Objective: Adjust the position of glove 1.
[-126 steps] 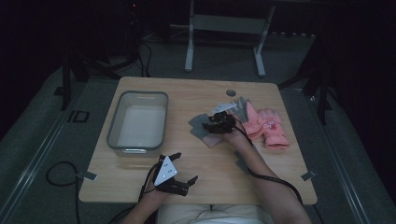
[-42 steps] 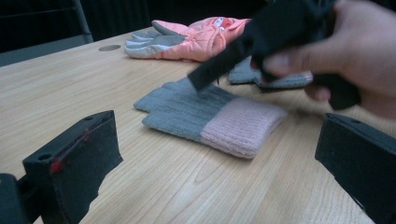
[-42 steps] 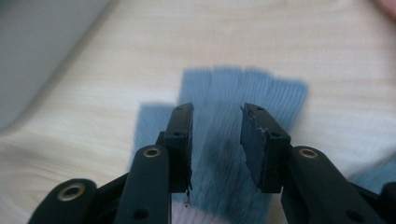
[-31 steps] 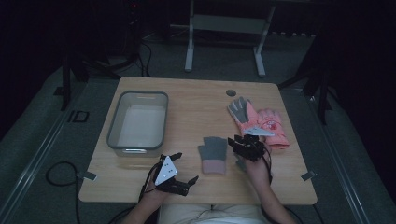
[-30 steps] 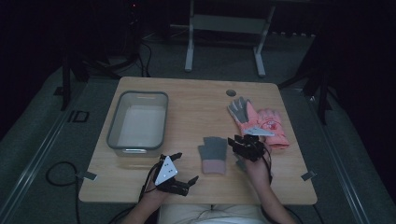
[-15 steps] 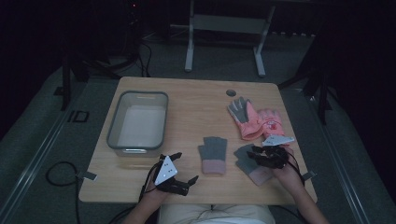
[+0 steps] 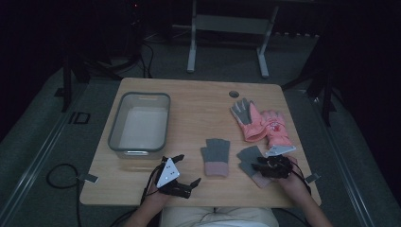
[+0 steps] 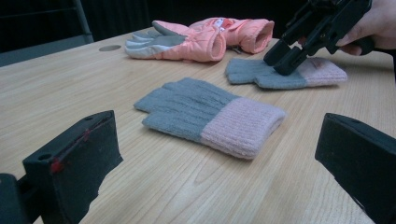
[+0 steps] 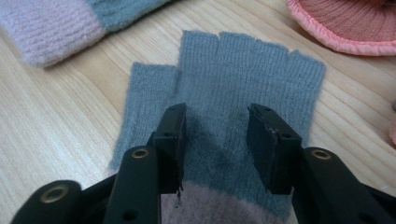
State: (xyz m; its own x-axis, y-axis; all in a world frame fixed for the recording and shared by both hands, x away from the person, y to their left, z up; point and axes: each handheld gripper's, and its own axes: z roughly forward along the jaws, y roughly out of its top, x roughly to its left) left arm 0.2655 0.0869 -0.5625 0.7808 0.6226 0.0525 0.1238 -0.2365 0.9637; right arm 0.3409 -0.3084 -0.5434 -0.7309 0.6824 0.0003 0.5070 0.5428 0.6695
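Observation:
Two grey knit gloves with pink cuffs lie flat near the table's front. The first glove is in the middle, and the second glove lies to its right. My right gripper points down onto the second glove's palm. Its jaws have just been opening and stand apart, pinching nothing. My left gripper rests wide open near the front edge, aimed at the first glove.
A pair of pink padded gloves lies at the right, behind the second grey glove. A grey plastic bin stands at the left. A round hole is in the tabletop at the back.
My right gripper moved right and toward the front edge, lowering the second grey glove, which now lies flat beside the first. Its jaws have spread. The left gripper stayed put.

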